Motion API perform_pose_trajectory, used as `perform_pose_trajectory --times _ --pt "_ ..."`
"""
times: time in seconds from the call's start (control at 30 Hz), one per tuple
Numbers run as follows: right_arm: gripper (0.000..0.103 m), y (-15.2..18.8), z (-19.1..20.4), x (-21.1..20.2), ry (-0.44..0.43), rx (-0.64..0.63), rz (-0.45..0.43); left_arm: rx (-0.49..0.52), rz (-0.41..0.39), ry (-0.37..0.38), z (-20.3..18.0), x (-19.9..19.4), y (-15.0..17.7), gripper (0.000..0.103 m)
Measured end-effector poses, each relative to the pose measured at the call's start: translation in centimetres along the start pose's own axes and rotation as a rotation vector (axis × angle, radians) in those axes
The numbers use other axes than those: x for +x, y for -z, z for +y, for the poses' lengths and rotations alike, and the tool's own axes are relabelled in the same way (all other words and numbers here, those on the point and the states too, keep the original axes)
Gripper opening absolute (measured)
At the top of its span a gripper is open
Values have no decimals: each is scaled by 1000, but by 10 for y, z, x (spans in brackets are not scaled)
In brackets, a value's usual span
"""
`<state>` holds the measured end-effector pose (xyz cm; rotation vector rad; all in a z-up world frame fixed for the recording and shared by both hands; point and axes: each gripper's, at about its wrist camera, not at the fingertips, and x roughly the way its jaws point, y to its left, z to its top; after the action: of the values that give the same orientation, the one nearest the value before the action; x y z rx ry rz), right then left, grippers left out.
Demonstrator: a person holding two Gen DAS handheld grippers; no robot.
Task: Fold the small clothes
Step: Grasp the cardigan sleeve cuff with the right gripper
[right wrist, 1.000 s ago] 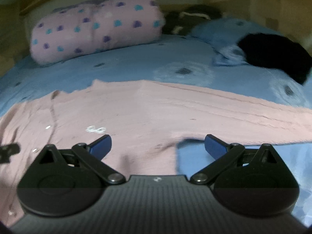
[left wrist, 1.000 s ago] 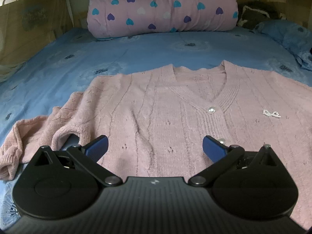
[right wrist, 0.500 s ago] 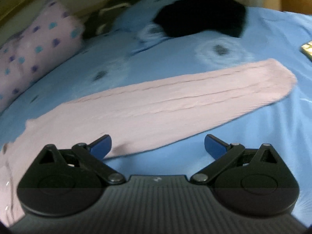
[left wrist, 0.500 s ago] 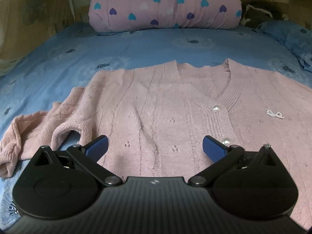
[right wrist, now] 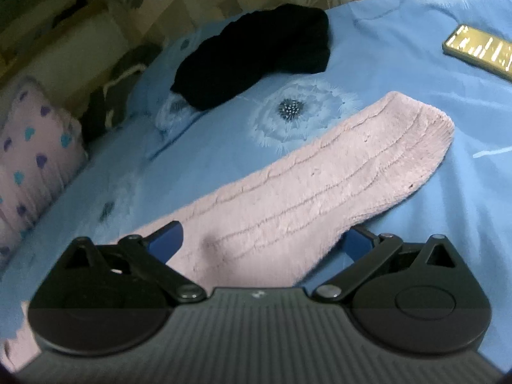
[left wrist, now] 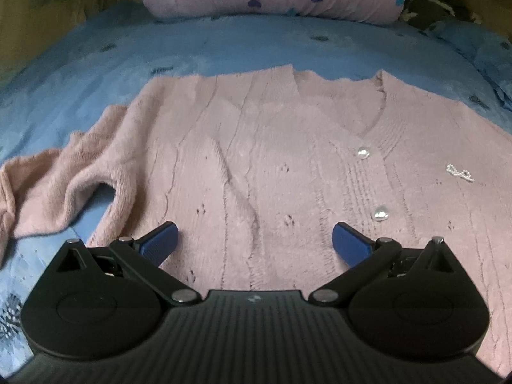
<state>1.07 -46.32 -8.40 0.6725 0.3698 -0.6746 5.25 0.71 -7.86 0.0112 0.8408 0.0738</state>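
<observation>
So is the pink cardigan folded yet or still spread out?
Spread out. The pink cardigan lies flat, front up on the bed; its sleeve stretches straight out, unfolded.

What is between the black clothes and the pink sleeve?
Only bare blue bedsheet with a printed dandelion, between the black clothes and pink sleeve, in the right wrist view.

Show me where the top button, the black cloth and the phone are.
top button (left wrist: 364,152), left wrist view, its centre.
black cloth (right wrist: 256,57), right wrist view, its middle.
phone (right wrist: 480,50), right wrist view, its lit screen.
</observation>
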Motion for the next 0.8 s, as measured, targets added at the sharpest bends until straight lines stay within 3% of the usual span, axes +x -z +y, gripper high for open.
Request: perform_pose_trajectory --times 0.17,0.23,0.4,0.57,0.73,0.77,0.8 --pt "103 -10 -12 5 -56 90 8 -11 15 10 3 4 2 103" --pt "102 -13 -9 7 -47 53 22 3 11 0 0 4 3 103" --pt "82 -12 -8 7 -4 7 14 6 8 2 -2 7 4 103" --pt "80 -15 -18 6 -39 16 44 25 -32 -14 -6 6 12 103" --pt "80 -17 -19 5 -47 42 43 20 -1 -3 -4 7 6 103" --pt "78 -17 -19 4 -45 56 30 21 7 1 -3 7 5 103" --pt "69 -16 -19 3 -41 56 19 22 15 7 -3 7 3 103"
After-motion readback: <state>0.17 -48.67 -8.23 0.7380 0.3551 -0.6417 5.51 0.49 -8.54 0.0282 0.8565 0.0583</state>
